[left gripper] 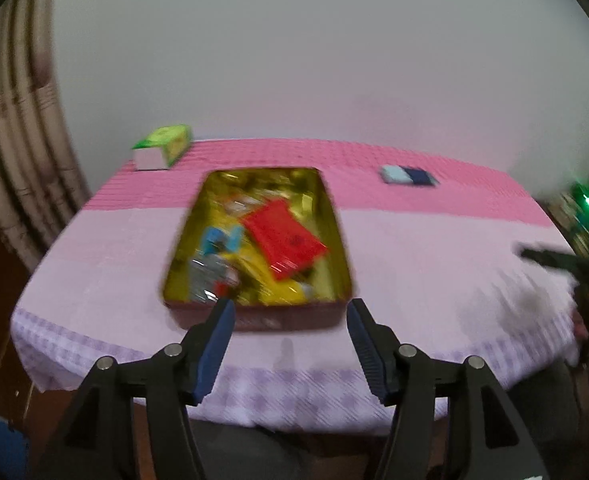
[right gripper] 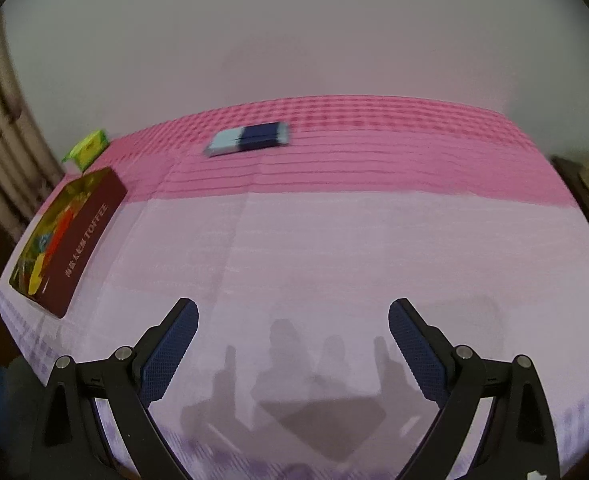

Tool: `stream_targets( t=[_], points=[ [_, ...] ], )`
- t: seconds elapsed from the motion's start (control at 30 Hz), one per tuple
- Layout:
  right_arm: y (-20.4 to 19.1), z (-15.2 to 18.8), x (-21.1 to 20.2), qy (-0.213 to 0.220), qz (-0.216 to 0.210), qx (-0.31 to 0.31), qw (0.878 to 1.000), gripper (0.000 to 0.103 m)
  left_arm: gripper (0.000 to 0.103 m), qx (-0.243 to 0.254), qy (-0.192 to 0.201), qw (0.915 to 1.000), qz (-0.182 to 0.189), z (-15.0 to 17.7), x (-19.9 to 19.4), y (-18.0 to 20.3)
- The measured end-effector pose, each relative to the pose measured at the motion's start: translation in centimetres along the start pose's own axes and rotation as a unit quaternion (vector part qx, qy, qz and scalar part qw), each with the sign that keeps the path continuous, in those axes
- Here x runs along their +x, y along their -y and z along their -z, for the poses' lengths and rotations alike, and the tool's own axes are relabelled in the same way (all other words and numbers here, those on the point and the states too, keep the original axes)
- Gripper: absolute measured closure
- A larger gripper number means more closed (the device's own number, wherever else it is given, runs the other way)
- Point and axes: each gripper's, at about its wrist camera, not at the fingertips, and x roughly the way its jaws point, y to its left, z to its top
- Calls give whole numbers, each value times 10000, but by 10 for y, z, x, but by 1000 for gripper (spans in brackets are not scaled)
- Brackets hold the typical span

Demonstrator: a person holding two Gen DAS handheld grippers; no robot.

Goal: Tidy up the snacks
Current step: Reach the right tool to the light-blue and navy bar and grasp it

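Left gripper [left gripper: 290, 312]: jaws apart, nothing between the blue pads, tips just at the near edge of the tin [left gripper: 336, 216]. Right gripper [right gripper: 293, 312]: jaws wide, empty, over bare cloth, with shadows on it between the fingers.

The tin is an open rectangular box with a gold inside and dark red walls, sitting on the pale lilac part of the tablecloth [left gripper: 414, 264], near-centre in the left wrist view. Inside is a red packet [left gripper: 284, 236] lying tilted on top toward the right, a blue wrapped piece [left gripper: 220, 240] left of it, plus yellow and silver wrappers; blurred, hard to sort further. In the right wrist view the same tin is at far left, its side wall reading TOFFEE.

A green box [left gripper: 164, 146] is at the far left corner on the pink band of the cloth, well apart from the tin. A flat blue packet [right gripper: 248, 140], light blue and navy, lies on the pink band far right of the tin, alone.

The right gripper's dark finger shows at the right edge of the left view, blurred.
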Motion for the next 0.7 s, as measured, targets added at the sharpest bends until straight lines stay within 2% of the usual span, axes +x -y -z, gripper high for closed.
stream_targets(
  t=[0.13,0.37,0.43,0.53,0.7],
  points=[
    [-28,-46,48,-91,-176,-726,9972,8,44,249,-47,9987,449,14,6,16],
    [-42,-130,138,-399,-4,-2035,9783,8,44,89,-242,9968,761,20,20,14],
    [-45,-148,160,-581,-112,-2543,9653,8,44,-99,-312,9959,843,21,24,8],
    [-55,-168,189,-822,-31,-3515,9326,9,44,-332,-358,9955,816,22,28,0],
    [-62,-188,218,-1290,-666,-4265,8927,9,44,-542,-476,9941,813,26,38,-7]
  ],
)
